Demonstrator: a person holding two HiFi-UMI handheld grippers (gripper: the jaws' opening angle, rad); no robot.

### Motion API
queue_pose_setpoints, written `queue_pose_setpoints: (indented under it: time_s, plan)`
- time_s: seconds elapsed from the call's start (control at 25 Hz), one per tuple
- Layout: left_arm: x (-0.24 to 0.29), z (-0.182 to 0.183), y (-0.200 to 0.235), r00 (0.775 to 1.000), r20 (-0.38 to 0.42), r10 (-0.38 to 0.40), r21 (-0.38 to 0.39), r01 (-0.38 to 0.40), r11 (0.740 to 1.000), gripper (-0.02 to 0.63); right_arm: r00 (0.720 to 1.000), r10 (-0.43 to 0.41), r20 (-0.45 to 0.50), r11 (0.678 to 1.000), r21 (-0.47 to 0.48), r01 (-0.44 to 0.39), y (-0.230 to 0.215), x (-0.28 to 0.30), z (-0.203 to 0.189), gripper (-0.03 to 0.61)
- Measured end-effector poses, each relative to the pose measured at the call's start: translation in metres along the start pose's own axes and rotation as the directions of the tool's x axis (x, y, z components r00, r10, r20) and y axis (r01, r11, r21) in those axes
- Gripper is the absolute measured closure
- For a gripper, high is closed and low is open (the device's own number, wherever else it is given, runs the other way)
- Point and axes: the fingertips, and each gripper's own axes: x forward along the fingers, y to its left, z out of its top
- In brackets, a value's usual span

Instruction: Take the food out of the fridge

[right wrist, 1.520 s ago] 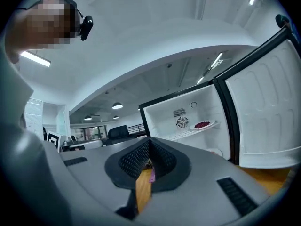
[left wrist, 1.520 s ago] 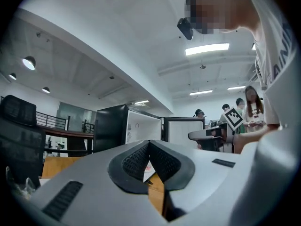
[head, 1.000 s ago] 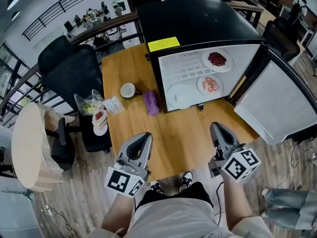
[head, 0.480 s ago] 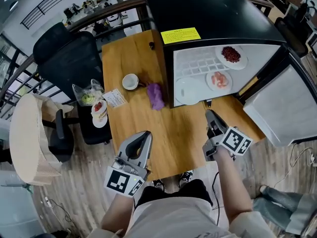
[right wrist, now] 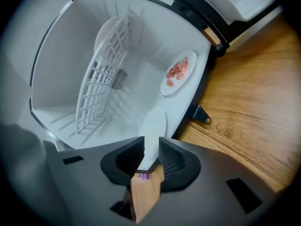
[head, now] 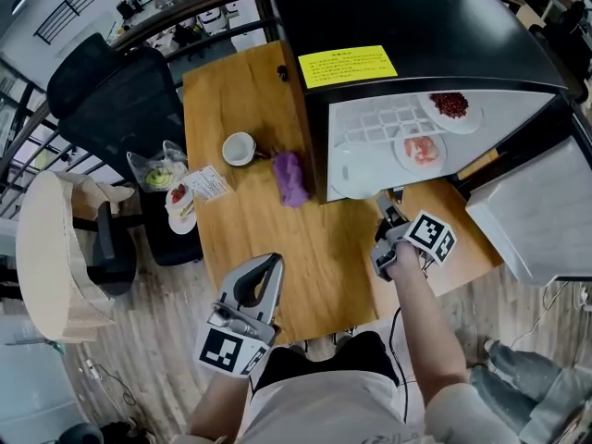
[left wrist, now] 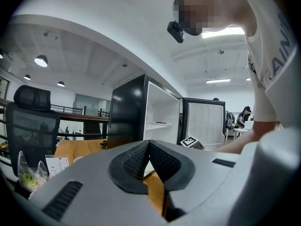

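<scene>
A black mini fridge (head: 407,26) stands open on the wooden table (head: 250,229). Its wire shelf holds a plate of red food (head: 450,106). Below sit a plate of pink meat (head: 421,149) (right wrist: 178,72) and an empty white plate (head: 356,169). My right gripper (head: 381,203) (right wrist: 151,142) is at the fridge's mouth, rolled on its side. Its jaws have just been opening, and the empty plate's rim (right wrist: 155,124) shows in the gap between them. My left gripper (head: 264,271) (left wrist: 148,142) is shut on nothing, over the table's near edge.
The fridge door (head: 541,211) swings out to the right. A white cup (head: 240,148) and a purple cloth (head: 291,178) lie left of the fridge. A black chair (head: 111,91) and a stool with bagged food (head: 162,178) stand off the table's left side.
My right gripper went forward and down to the fridge's mouth, rolled onto its side and opened its jaws. The left gripper sank a little toward the table's near edge.
</scene>
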Motion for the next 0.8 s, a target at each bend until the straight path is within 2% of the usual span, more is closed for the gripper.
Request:
queue_pose_setpoints:
  time_s: [0.48, 0.68, 0.8]
  plan:
    - [0.008, -0.017, 0.008, 0.999, -0.043, 0.011, -0.017, -0.012, 1.000, 0.606, 1.000, 0.010, -0.004, 0.975, 0.224, -0.009, -0.030, 0.033, -0.003, 0.492]
    - [0.006, -0.017, 0.010, 0.999, -0.050, 0.008, -0.016, -0.009, 1.000, 0.606, 1.000, 0.024, 0.013, 0.961, 0.274, -0.026, -0.026, 0.034, -0.001, 0.545]
    - [0.004, -0.016, 0.010, 0.999, -0.049, 0.002, -0.014, -0.003, 1.000, 0.606, 0.998, 0.048, 0.039, 0.954, 0.296, -0.057, -0.021, 0.033, 0.000, 0.551]
